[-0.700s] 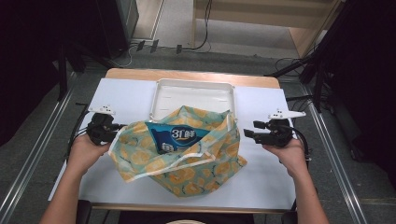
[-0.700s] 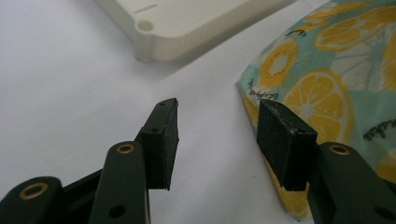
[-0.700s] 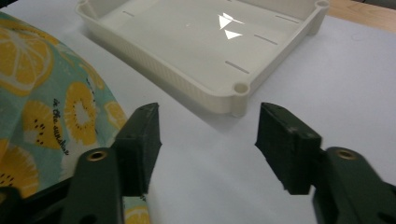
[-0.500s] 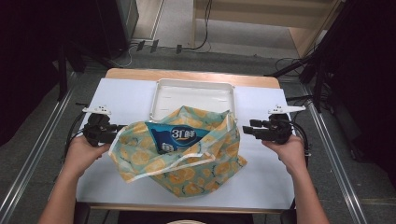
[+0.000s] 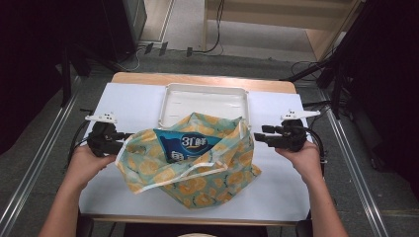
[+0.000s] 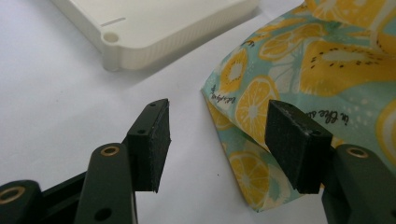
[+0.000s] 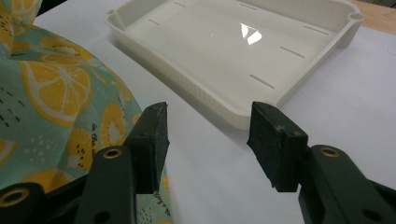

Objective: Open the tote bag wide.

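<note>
A: With both tongs gaping and nothing between the pads, we're at the approach step. The lemon-print fabric bag (image 5: 192,163) lies mid-bench, touching the near edge of the white tray (image 5: 205,101), with a blue packet (image 5: 190,144) showing at its mouth.

B: Positions?

A: Left tongs (image 5: 122,139) sit at the bag's left edge, right tongs (image 5: 260,133) just beside its right edge.

B: Next?

A: My read: each side needs to close on the bag's rim, then pull the mouth apart to free the packet.
</note>
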`<state>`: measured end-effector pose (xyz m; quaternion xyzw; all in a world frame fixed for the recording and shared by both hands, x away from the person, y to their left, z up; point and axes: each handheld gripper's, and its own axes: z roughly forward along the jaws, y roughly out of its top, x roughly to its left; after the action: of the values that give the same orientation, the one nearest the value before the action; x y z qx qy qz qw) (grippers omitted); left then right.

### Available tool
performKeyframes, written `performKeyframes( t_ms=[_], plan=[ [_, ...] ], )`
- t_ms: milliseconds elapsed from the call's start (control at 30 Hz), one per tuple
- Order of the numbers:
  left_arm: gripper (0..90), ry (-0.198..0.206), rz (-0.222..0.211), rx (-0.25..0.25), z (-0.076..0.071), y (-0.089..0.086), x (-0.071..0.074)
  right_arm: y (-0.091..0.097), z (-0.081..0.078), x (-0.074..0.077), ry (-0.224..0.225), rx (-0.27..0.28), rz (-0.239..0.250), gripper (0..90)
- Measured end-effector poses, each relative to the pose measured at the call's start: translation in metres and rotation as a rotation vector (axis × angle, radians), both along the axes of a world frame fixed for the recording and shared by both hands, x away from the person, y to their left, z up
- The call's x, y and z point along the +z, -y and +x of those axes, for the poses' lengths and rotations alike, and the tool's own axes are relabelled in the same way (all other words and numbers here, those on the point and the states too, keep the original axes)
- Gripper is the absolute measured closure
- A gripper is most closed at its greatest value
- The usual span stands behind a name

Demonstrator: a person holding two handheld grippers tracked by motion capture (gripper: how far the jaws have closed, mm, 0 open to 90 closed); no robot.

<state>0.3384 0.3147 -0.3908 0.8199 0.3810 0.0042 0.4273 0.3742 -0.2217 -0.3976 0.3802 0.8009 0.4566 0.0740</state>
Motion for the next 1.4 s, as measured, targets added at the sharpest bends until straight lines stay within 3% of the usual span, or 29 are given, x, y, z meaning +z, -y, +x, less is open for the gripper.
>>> performKeyframes(
  t_ms=[167, 300, 433, 533, 767, 933, 1133, 1300, 1400],
  plan=[
    [40.4, 0.007, -0.012, 0.003, -0.002, -0.001, 0.002, -0.001, 0.003, 0.001, -0.003, 0.009, 0.022, 40.7],
    [39.6, 0.004, -0.025, 0.005, -0.003, 0.000, 0.002, -0.004, 0.003, 0.001, 0.003, 0.035, 0.021, 40.8],
    [39.3, -0.004, -0.010, 0.007, -0.003, -0.001, 0.001, -0.008, 0.003, 0.001, 0.006, 0.047, 0.000, 41.9],
    [39.1, -0.005, -0.018, 0.005, -0.003, -0.002, 0.002, -0.009, 0.003, -0.001, 0.021, 0.047, -0.040, 41.9],
    [39.0, -0.017, -0.064, -0.013, -0.002, -0.004, 0.004, -0.008, 0.002, 0.000, 0.018, 0.047, -0.034, 42.3],
    [40.5, -0.014, -0.057, -0.010, -0.002, -0.006, 0.007, -0.007, 0.002, 0.002, 0.012, 0.046, -0.024, 44.3],
    [42.2, -0.013, -0.047, -0.036, 0.001, -0.003, 0.021, -0.008, -0.001, 0.016, 0.002, 0.065, 0.003, 49.9],
    [43.0, 0.001, -0.034, -0.080, 0.003, 0.003, 0.040, -0.013, -0.007, 0.036, 0.013, 0.083, -0.002, 52.7],
    [43.4, -0.014, -0.025, -0.090, 0.005, 0.005, 0.049, -0.014, -0.010, 0.047, 0.021, 0.087, -0.005, 54.6]
  ],
)
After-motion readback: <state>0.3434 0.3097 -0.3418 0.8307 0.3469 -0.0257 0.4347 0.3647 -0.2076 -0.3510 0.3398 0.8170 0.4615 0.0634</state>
